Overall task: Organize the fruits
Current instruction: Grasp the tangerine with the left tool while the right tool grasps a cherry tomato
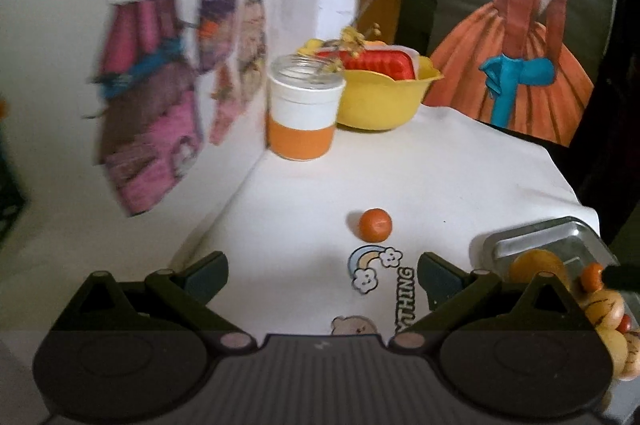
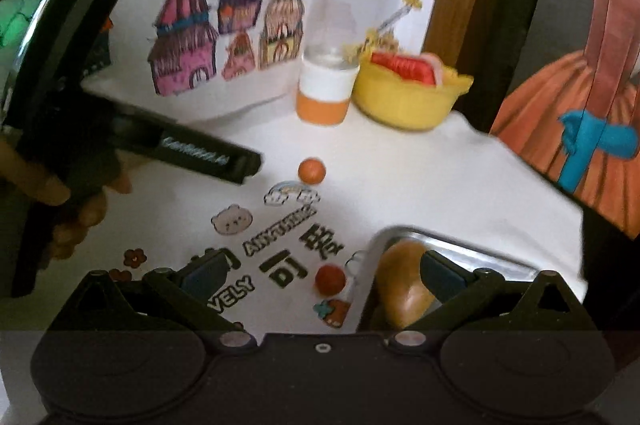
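A small orange fruit (image 1: 375,224) lies on the white printed cloth (image 1: 304,209), just ahead of my open left gripper (image 1: 322,275) and slightly right of its centre line. In the right wrist view the same fruit (image 2: 311,170) sits mid-table. A second small red-orange fruit (image 2: 330,278) rests on the cloth between the spread fingers of my open right gripper (image 2: 324,275), touching neither pad. The metal tray (image 2: 472,245) to its right holds a larger tan-orange fruit (image 2: 400,289). In the left wrist view the tray (image 1: 560,231) holds several yellow and orange fruits (image 1: 538,265).
A yellow bowl (image 1: 380,105) with a red item inside stands at the back corner, beside a white-and-orange jar (image 1: 302,113). A wall with drawings runs along the left. The table edge drops off at the right. A hand (image 2: 76,209) holds the left gripper at the left.
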The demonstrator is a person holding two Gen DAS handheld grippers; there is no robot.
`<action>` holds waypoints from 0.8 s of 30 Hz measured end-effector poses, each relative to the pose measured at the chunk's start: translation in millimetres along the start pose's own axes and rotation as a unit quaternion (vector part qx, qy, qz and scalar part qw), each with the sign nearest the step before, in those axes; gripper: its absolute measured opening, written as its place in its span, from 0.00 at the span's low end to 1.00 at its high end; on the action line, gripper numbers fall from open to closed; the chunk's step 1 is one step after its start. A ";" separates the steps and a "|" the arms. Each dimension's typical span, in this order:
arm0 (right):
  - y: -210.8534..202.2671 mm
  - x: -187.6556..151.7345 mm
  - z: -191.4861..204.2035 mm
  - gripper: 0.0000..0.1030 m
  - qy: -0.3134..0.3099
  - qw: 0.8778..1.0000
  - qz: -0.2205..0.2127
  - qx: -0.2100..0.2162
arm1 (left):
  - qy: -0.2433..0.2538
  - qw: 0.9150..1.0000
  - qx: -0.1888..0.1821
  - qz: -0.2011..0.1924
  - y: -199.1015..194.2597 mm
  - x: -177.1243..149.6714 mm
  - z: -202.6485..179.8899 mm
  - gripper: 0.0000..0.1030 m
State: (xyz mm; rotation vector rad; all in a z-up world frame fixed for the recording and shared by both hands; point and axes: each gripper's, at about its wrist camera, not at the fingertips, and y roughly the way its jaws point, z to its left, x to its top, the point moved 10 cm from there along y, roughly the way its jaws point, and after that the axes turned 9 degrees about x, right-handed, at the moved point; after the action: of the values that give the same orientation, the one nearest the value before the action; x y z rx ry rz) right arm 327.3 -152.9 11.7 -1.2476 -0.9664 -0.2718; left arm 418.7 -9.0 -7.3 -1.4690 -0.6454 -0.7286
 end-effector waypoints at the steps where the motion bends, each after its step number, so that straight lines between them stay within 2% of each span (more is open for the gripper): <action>1: 4.8 -2.2 -0.5 0.99 0.008 1.000 0.000 0.006 | 0.005 1.000 -0.005 -0.002 5.2 0.9 -4.2 1.00; 6: 22.0 -11.5 -3.9 0.86 0.034 0.999 0.004 0.011 | 0.025 0.999 -0.019 -0.010 27.9 7.2 -20.3 1.00; 14: 40.0 -19.4 -7.4 0.66 0.037 0.999 0.014 0.009 | 0.034 0.999 -0.033 0.000 58.5 9.4 -34.4 0.97; 18: 42.8 -19.5 -11.9 0.56 0.049 0.999 0.014 0.004 | 0.037 0.999 -0.036 0.000 63.9 8.8 -37.9 0.88; 24: 44.6 -20.9 -15.3 0.51 0.063 0.998 0.014 0.004 | 0.043 0.998 -0.049 0.002 69.9 9.7 -47.3 0.72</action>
State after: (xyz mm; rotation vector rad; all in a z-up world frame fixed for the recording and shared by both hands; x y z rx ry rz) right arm 351.2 -157.6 -33.8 -1.2200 -0.8401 -0.3205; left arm 476.3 -58.8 -45.1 -1.5201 -0.5471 -0.8261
